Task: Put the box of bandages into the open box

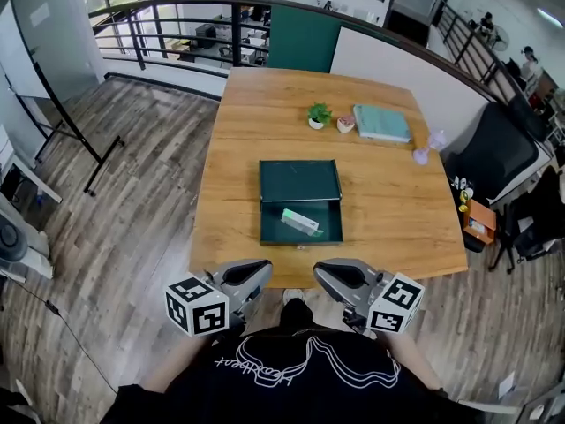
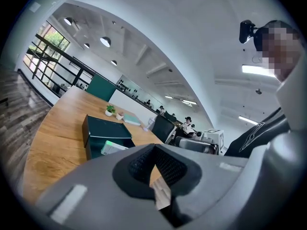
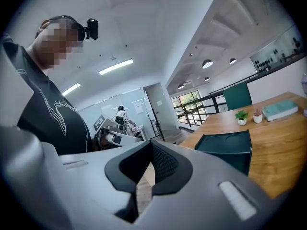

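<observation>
On the wooden table (image 1: pixel 397 210) lies a dark green box (image 1: pixel 268 230), lid (image 1: pixel 299 181) folded back flat. The white and green box of bandages (image 1: pixel 301 222) rests inside its tray, slanted toward the right. Both grippers hover off the table's near edge, close to the person's body. My left gripper (image 1: pixel 259 270) and my right gripper (image 1: pixel 323 272) point at the table, jaws closed with nothing between them. In the left gripper view the green box (image 2: pixel 96 128) and the box of bandages (image 2: pixel 113 147) show past the shut left gripper (image 2: pixel 154 151). The right gripper (image 3: pixel 150 150) sees the green box (image 3: pixel 228 150) from the side.
At the table's far side stand a small potted plant (image 1: pixel 319 115), a small pink pot (image 1: pixel 345 124), a teal book (image 1: pixel 381 123) and a purple object (image 1: pixel 424 154). A black chair (image 1: pixel 494 153) stands to the right. A railing (image 1: pixel 177 25) runs behind.
</observation>
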{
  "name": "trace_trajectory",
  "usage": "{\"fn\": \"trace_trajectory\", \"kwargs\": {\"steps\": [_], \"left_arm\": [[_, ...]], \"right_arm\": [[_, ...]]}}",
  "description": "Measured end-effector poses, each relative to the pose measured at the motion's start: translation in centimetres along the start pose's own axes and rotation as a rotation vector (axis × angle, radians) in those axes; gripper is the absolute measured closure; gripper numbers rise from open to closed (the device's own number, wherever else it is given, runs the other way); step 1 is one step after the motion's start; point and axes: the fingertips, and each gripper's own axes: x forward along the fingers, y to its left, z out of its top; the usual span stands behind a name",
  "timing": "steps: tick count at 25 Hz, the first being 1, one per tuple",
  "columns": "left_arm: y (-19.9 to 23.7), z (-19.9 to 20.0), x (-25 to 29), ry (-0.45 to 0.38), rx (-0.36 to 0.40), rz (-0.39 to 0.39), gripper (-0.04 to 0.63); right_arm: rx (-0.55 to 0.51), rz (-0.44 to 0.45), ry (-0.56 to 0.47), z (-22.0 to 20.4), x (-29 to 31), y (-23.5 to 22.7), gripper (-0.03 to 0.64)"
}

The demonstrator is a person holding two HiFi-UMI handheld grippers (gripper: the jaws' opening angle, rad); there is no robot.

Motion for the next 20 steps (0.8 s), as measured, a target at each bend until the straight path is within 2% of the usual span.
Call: {"fn": "trace_trajectory", "kwargs": {"steps": [7,15,20], "left_arm": [[-0.7,-1.5,0.2,0.041,0.082,-0.007,0.595],[-0.7,-2.0,1.7,0.066,0.078,-0.03,0.595],[-1.1,-1.1,3.0,0.05,0.081,-0.032,0.595]], "right_arm": [[0.026,-0.027,-0.012,-0.7,-0.6,0.7,0.594],[0.06,-0.069,-0.007,-1.8,-1.5,-0.8,0.594],[0.056,-0.076,-0.008,-1.4,-2.2,-1.7,0.593]]}}
